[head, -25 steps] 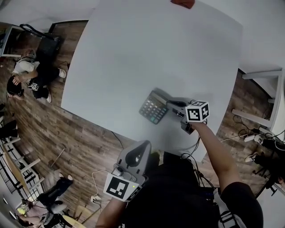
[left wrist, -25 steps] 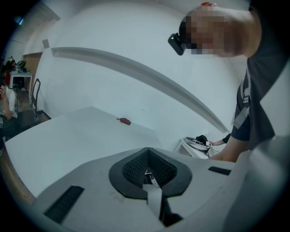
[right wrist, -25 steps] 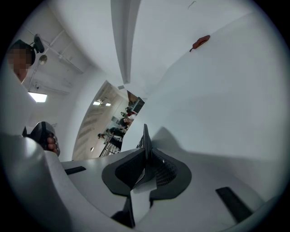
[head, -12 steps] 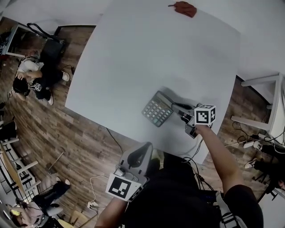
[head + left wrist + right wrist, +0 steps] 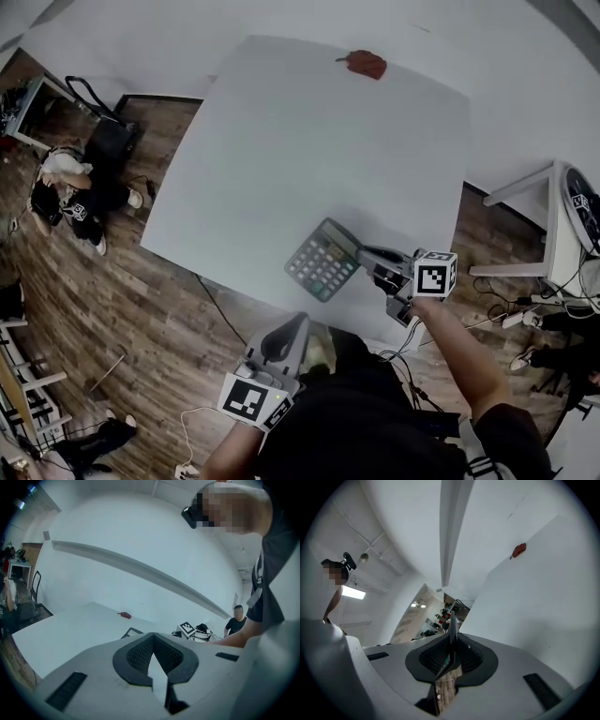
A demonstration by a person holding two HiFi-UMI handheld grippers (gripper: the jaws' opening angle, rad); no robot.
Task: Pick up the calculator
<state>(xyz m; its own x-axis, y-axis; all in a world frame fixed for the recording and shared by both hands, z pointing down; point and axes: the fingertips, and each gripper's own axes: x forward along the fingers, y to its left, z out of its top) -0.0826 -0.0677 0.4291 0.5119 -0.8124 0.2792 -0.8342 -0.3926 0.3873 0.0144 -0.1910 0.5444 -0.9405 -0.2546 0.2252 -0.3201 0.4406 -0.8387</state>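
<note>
In the head view, a white rectangular table [image 5: 281,141] fills the middle over a brown wooden plank floor [image 5: 112,309]. A small red object [image 5: 366,64] lies on the table's far side, well beyond both pairs of jaws. People [image 5: 66,187] sit on the floor far off to the left, and a second white table [image 5: 562,202] stands off to the right. The grey desktop calculator [image 5: 322,262] sits tilted over the near part of the table, and the right gripper [image 5: 367,258] holds it by its right edge. The left gripper [image 5: 286,330] hangs lower, near the person's body and off the table's near edge, well apart from the calculator.

In the left gripper view, the jaws are pressed together with nothing between them. Past their tips lies the bare table top. The calculator's raised edge and the right gripper's marker cube [image 5: 187,628] show just beyond, and a standing person [image 5: 238,618] is far behind.

In the right gripper view, the jaws are clamped on the calculator, which shows edge-on as a thin dark slab rising between the pads. The table stretches away to the right of the jaws, with the red object far ahead.
</note>
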